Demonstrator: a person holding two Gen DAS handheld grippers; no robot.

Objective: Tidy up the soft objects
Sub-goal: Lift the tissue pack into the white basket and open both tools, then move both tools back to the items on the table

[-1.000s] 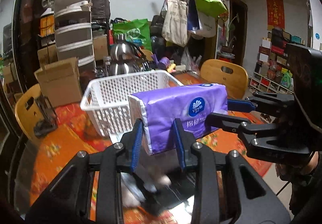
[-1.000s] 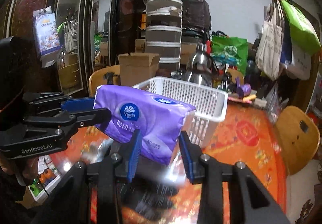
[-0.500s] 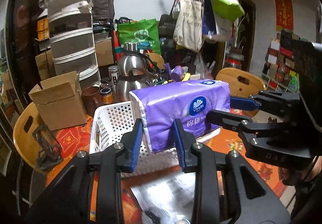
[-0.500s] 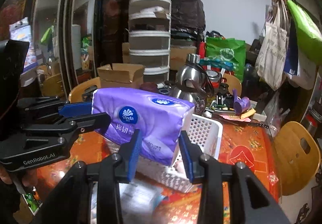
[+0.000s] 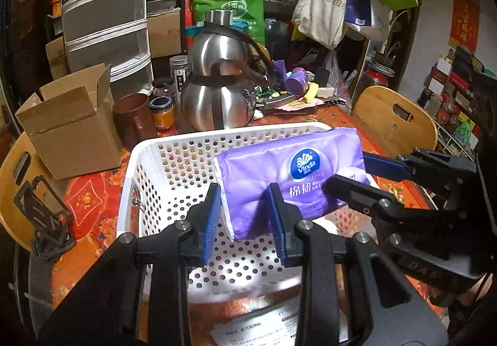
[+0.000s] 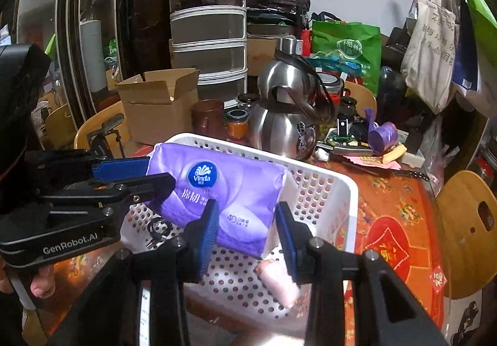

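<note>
A purple Vinda tissue pack (image 5: 289, 178) hangs over the white perforated basket (image 5: 149, 156), held from both ends. My left gripper (image 5: 245, 215) is shut on its near left end. My right gripper (image 6: 245, 228) is shut on the other end of the pack (image 6: 223, 190). The basket (image 6: 351, 190) sits below on the red patterned table. A pale pink soft item (image 6: 276, 280) lies on the basket floor by the right fingers. In each wrist view the other gripper shows at the side, clamped on the pack.
Behind the basket stand a steel kettle (image 5: 217, 88), a brown cup (image 5: 132, 116), jars and an open cardboard box (image 5: 71, 122). Wooden chairs (image 5: 394, 122) stand around the table. A printed paper sheet (image 5: 264, 324) lies on the table at the near edge.
Both grippers have carried the tissue pack forward and down, from above the table in front of the basket to low over the basket's inside.
</note>
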